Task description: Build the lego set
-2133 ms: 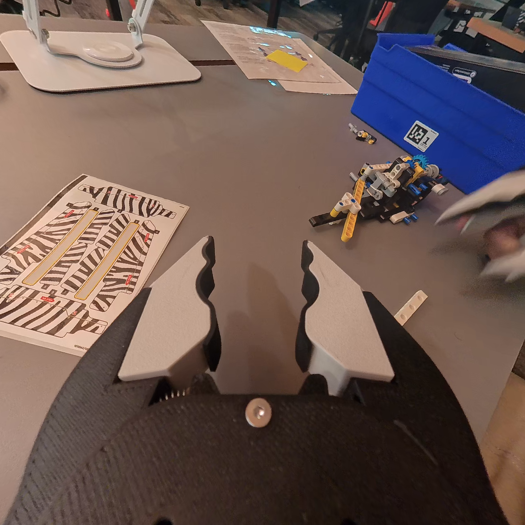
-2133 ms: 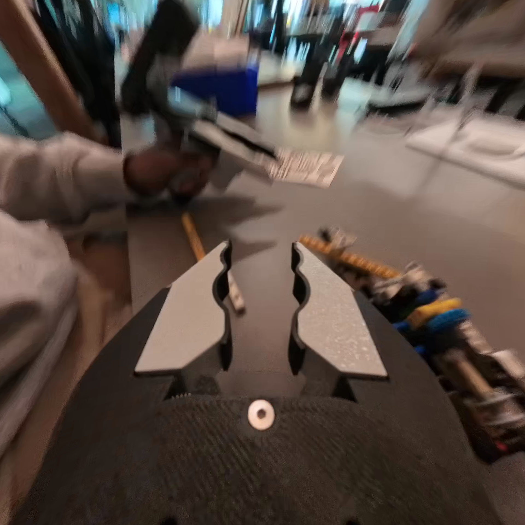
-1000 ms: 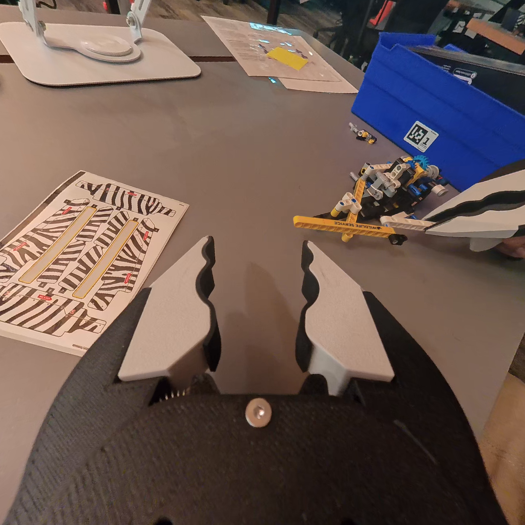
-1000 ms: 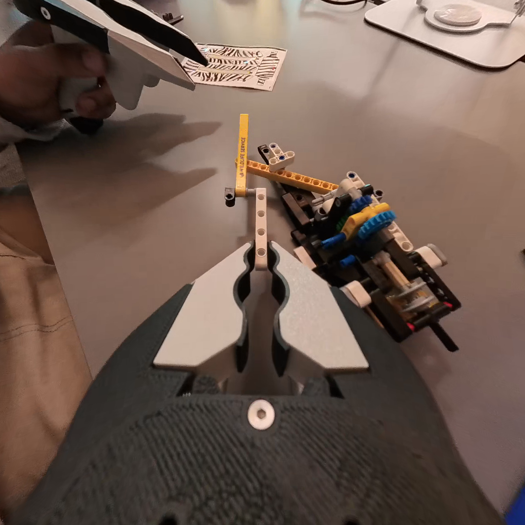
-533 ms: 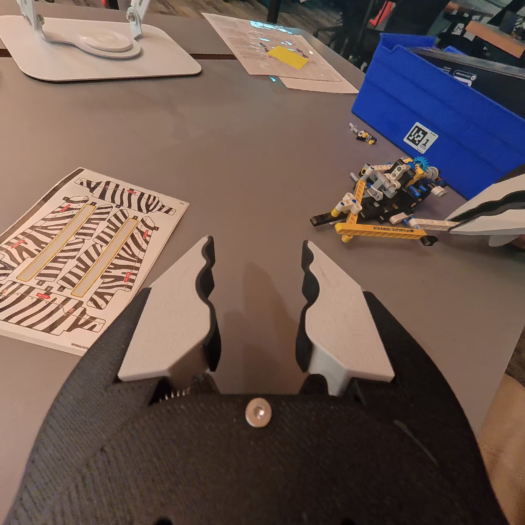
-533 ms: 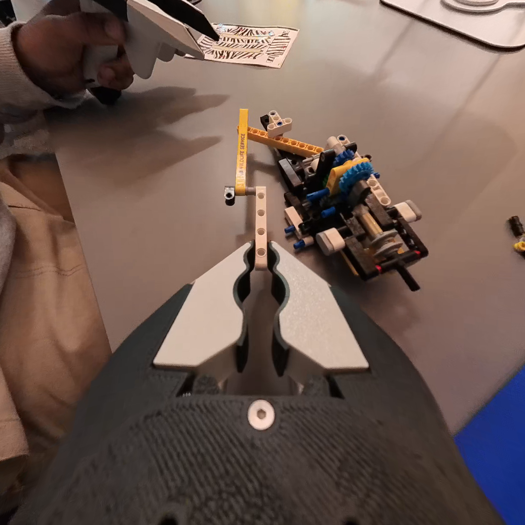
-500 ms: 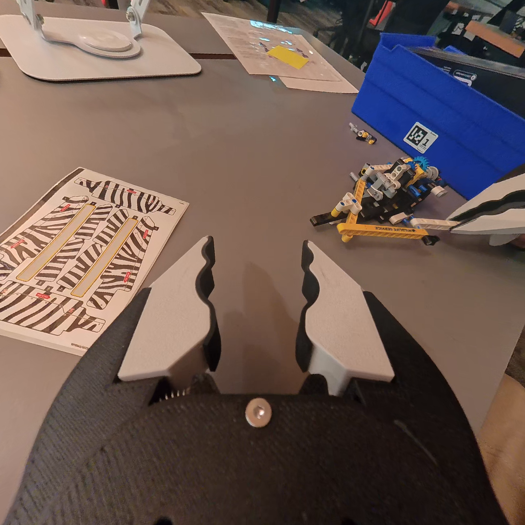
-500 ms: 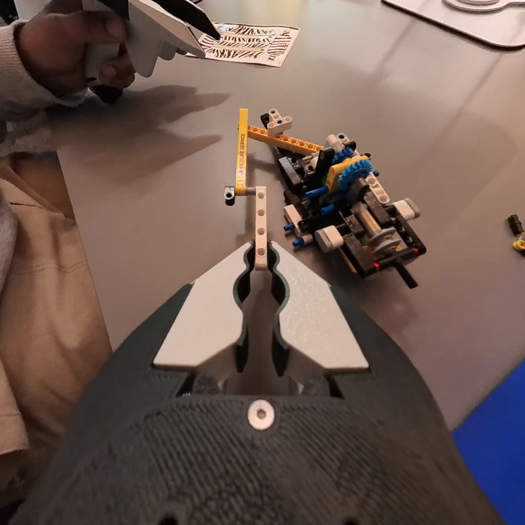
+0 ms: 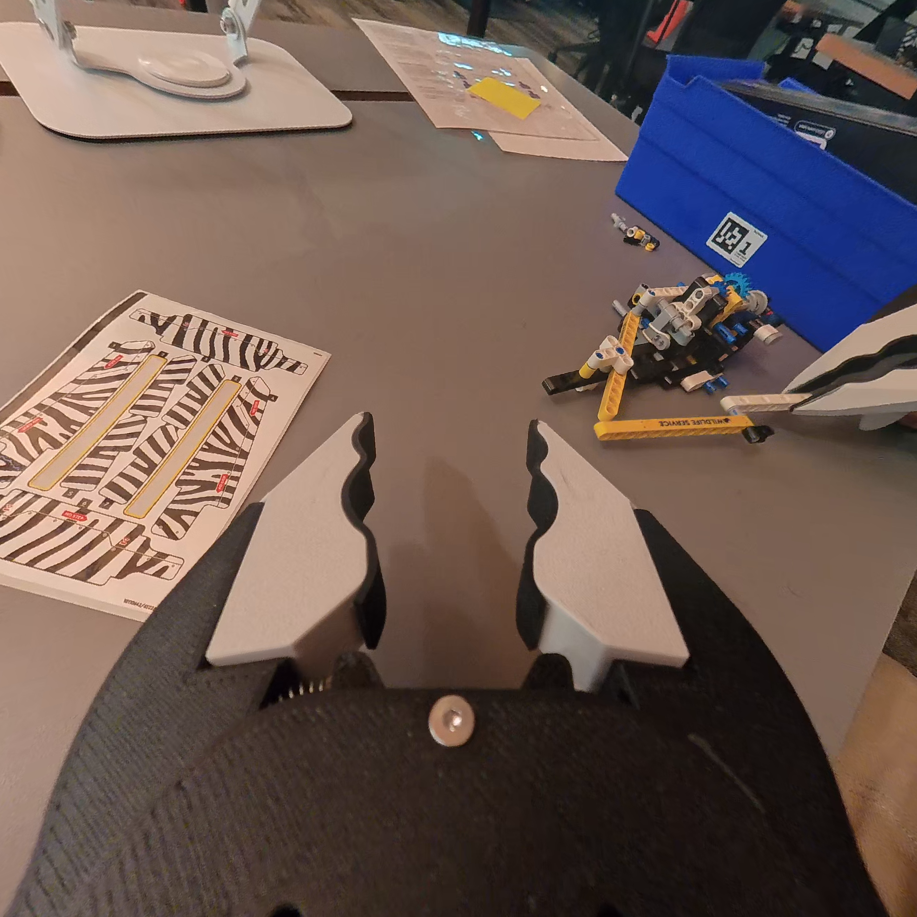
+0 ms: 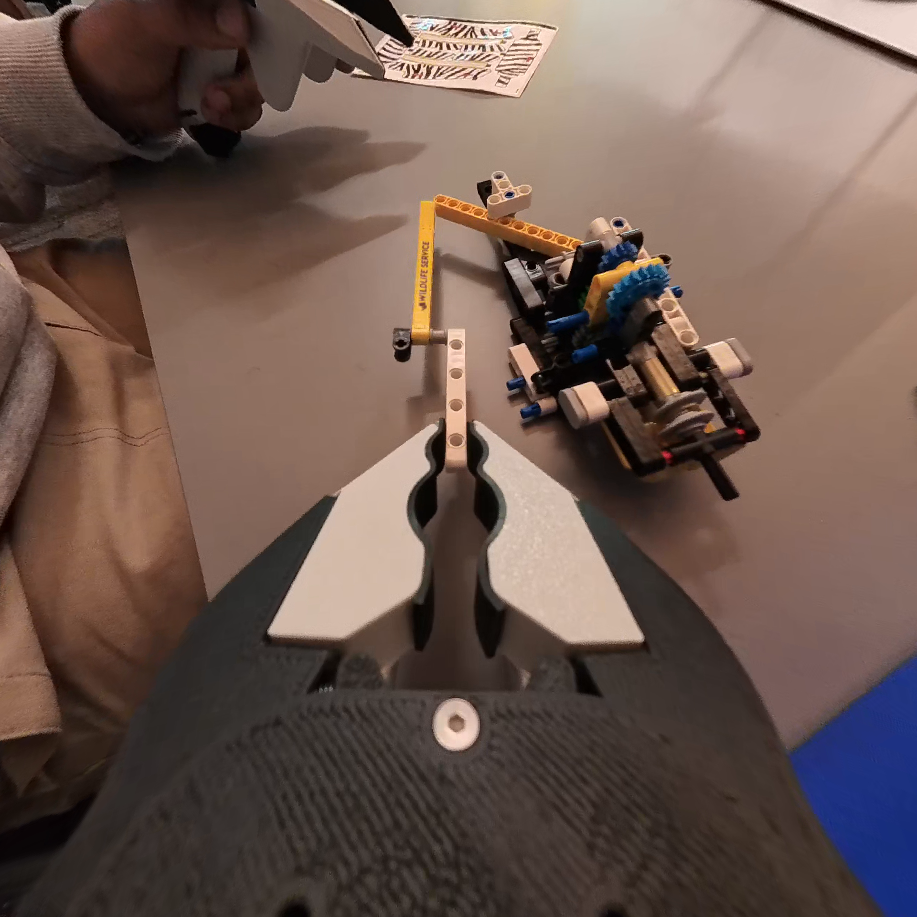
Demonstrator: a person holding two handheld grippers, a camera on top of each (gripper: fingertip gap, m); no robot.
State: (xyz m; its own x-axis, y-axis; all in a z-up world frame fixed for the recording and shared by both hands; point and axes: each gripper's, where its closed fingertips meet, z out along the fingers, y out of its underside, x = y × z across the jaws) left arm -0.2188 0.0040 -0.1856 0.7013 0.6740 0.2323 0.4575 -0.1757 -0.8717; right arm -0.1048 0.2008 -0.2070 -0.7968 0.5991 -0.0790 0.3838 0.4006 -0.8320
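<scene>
Right wrist view: right gripper (image 10: 456, 436) pinches a white beam (image 10: 455, 392), pinned to a yellow beam (image 10: 423, 288) at 11 o'clock; left gripper (image 9: 449, 436) hangs spread, empty.

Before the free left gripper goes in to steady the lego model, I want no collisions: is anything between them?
Nothing visible. The open left gripper faces bare table; the lego model sits ahead to its right, with the sticker sheet off left.

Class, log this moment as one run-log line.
right tool: shut on white beam | beam joined to yellow beam | left tool: open, empty | model: on table
</scene>
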